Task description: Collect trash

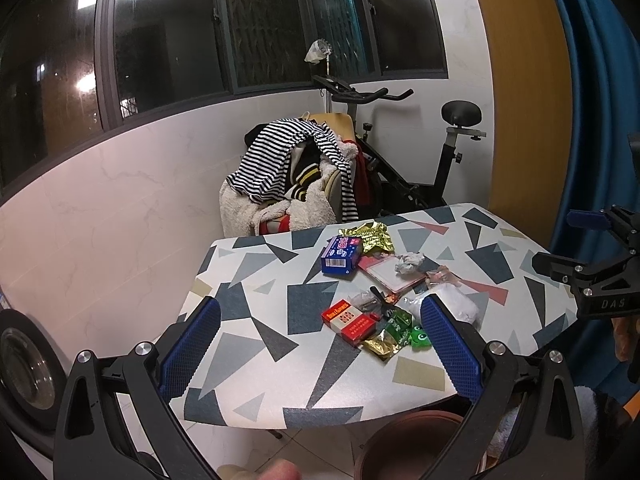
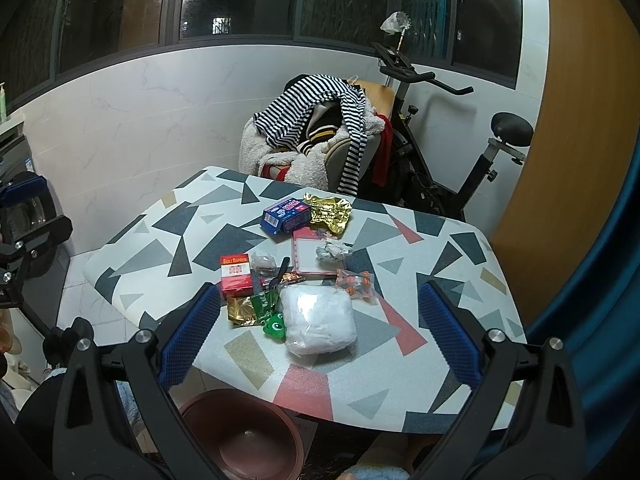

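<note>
Trash lies in a cluster on the patterned table (image 1: 256, 344) (image 2: 460, 312): a blue box (image 1: 341, 255) (image 2: 286, 216), a gold foil wrapper (image 1: 372, 235) (image 2: 329, 209), a crumpled paper ball (image 1: 409, 263) (image 2: 333, 250) on a pink-edged card (image 2: 314, 255), a red box (image 1: 349, 322) (image 2: 236, 277), green and gold wrappers (image 1: 394, 330) (image 2: 256, 306), and a white plastic bag (image 1: 458, 304) (image 2: 320, 318). My left gripper (image 1: 320, 348) is open above the table's near edge. My right gripper (image 2: 320, 344) is open, with the white bag between its fingers' line of sight.
A brown bin (image 1: 408, 446) (image 2: 244, 436) stands on the floor below the table's near edge. A chair piled with striped clothes (image 1: 296, 168) (image 2: 320, 132) and an exercise bike (image 1: 436, 152) (image 2: 460, 152) stand behind the table. A washing machine (image 1: 24, 368) is at left.
</note>
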`<action>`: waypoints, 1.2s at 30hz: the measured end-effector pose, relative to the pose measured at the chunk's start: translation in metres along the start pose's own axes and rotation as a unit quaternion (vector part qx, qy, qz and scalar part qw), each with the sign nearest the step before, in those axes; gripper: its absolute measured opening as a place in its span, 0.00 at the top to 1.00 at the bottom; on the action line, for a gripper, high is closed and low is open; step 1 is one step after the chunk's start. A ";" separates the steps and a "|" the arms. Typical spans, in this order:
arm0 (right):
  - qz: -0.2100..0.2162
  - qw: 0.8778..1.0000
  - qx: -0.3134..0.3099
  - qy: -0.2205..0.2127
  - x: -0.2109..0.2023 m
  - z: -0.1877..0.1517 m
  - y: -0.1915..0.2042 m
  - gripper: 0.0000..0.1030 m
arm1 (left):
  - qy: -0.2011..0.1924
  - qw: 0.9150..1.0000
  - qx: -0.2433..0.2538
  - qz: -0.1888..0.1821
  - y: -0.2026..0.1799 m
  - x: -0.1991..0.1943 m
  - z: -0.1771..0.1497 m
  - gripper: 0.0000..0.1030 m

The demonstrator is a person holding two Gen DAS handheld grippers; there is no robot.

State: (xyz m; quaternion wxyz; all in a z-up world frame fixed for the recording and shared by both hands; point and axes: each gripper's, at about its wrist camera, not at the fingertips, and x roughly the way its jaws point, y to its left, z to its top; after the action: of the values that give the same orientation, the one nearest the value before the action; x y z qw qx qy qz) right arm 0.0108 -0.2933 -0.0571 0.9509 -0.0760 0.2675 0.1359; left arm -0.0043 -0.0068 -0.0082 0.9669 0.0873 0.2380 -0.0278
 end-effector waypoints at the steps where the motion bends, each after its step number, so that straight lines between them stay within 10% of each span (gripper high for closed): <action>1: -0.001 1.000 -0.003 0.000 -0.001 0.000 0.001 0.05 | 0.003 1.000 0.001 -0.004 0.000 0.001 0.000 0.05; 19: 0.033 0.998 0.014 0.054 0.058 -0.047 -0.007 0.05 | 0.066 0.995 -0.033 -0.061 0.016 0.063 -0.036 0.05; 36: 0.051 0.986 0.058 0.150 0.204 -0.073 -0.024 0.06 | 0.166 0.977 -0.086 -0.102 0.020 0.155 -0.078 0.05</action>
State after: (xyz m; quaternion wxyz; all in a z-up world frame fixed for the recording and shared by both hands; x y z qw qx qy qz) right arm 0.1492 -0.2879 -0.2251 0.8947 -0.0268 0.4180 0.1552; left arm 0.0992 0.0250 -0.1453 0.9099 -0.0177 0.4043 -0.0910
